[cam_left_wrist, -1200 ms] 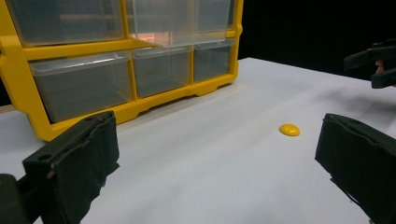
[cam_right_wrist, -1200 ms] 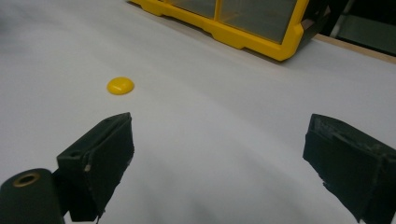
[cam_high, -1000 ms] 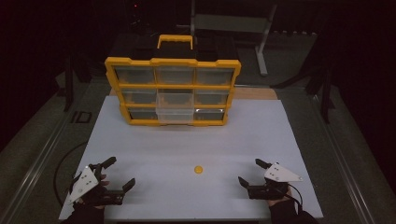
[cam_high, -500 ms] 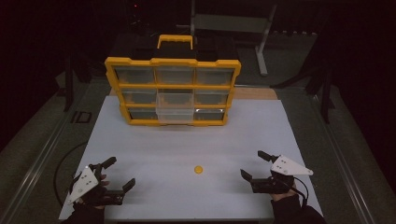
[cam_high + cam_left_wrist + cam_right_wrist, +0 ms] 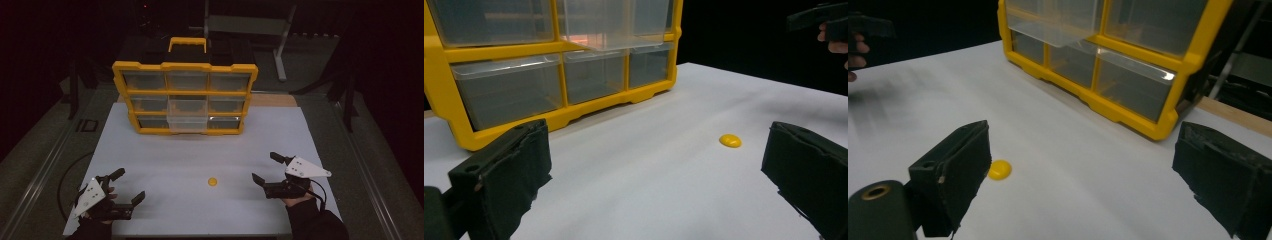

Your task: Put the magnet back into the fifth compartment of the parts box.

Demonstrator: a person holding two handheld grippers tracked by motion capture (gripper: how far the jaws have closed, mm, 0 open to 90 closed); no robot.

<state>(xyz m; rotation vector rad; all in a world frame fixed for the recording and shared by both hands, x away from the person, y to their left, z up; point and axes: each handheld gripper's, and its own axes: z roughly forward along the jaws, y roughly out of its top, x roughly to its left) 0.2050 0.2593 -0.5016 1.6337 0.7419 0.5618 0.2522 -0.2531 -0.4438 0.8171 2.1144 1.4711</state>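
Sliding my right claw [image 5: 265, 170] forward from the bench's near edge over the last second, I kept its jaws wide open and empty, closing on the yellow button [image 5: 213, 181] lying mid-bench; my left claw [image 5: 126, 186] stayed open, idle near the corner.

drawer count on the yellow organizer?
9 drawers in the yellow organizer, three rows of three: top row, middle row, bottom row. The middle drawer of the middle row is pulled out; the rest look shut.
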